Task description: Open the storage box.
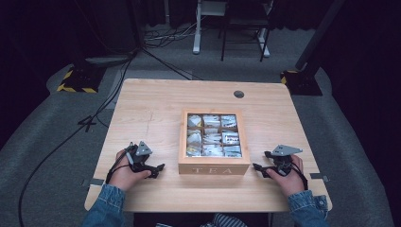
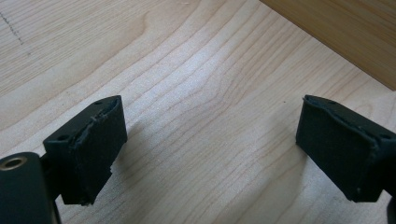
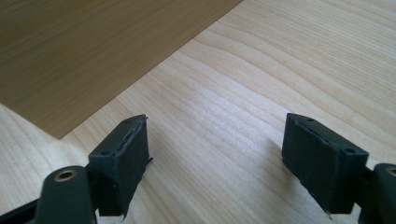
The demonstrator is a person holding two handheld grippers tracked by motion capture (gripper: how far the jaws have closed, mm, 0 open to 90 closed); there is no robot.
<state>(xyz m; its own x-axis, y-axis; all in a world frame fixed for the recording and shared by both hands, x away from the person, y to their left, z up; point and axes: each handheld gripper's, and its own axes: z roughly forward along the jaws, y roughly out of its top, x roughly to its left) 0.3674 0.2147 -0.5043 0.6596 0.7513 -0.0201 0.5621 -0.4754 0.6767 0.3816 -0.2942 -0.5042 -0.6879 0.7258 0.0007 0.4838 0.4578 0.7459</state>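
Two grippers flank tea box (image 1: 213, 168), label side facing person

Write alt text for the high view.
A wooden tea box with nine compartments of tea bags sits on a table. The left gripper and right gripper rest on either side of it, jaws open and empty.

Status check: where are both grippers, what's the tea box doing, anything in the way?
Left gripper and right gripper open, nothing between fingers, low on table flanking tea box. Box upright, sachets in its compartments. Path to box clear both sides.
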